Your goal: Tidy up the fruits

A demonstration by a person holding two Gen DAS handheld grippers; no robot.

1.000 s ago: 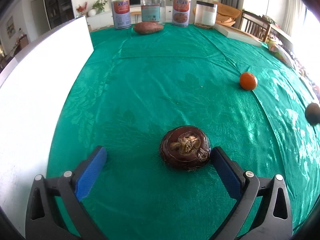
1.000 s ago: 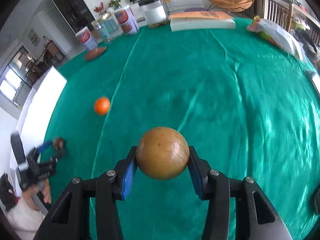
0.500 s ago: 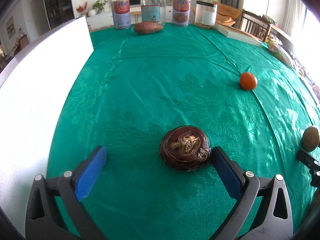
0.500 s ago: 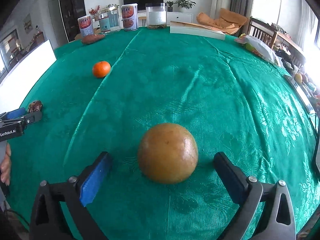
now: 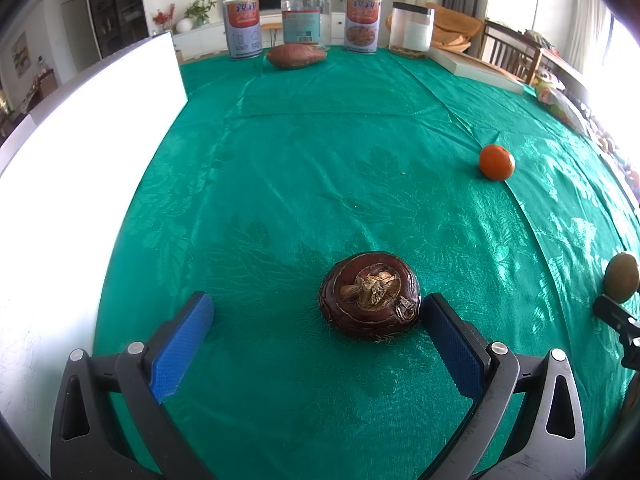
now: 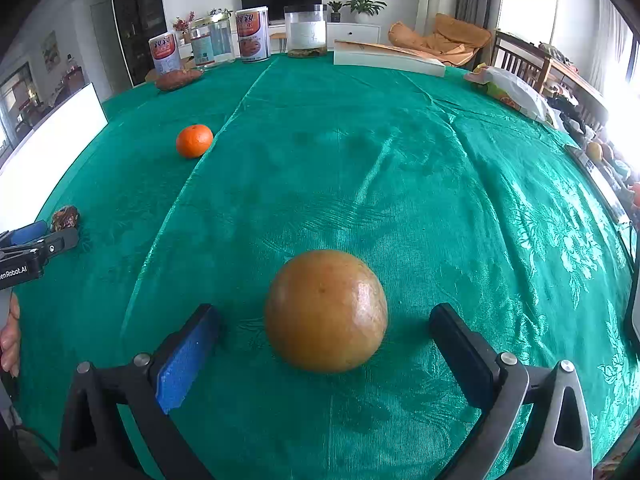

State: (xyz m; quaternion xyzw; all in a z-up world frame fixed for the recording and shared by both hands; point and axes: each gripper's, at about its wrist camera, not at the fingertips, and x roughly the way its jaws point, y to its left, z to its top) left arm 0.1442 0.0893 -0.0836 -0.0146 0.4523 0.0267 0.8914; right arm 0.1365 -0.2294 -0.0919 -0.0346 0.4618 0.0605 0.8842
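The surface (image 6: pixel 400 152) is covered with a shiny green cloth, and the small orange mandarin (image 6: pixel 194 141) serves here as the landmark for all places.

The right gripper (image 6: pixel 324 336) has its jaws wide apart. Between them a large round yellow-brown fruit (image 6: pixel 326 311) sits on the cloth, nearer to the camera than the mandarin and to the right of it. Neither blue pad touches this fruit; there is green cloth visible on both sides of it.

The left gripper (image 5: pixel 316 328) also has its jaws apart. A dark brown, flattened round fruit (image 5: pixel 370 295) with a dry stem on top lies between them, well nearer than the mandarin (image 5: pixel 496 162) and to the left of it in this view. It is close against the right-hand pad, perhaps touching it, while the left-hand pad stands clear.

Far behind the mandarin, at the back edge of the surface, a reddish sweet potato (image 5: pixel 296 56) lies in front of a row of cans and jars (image 5: pixel 302 16). A white board (image 5: pixel 80 128) runs along the left edge of the surface. In the right wrist view, a person's fingers (image 6: pixel 10 340) show at the left border, below the left gripper.
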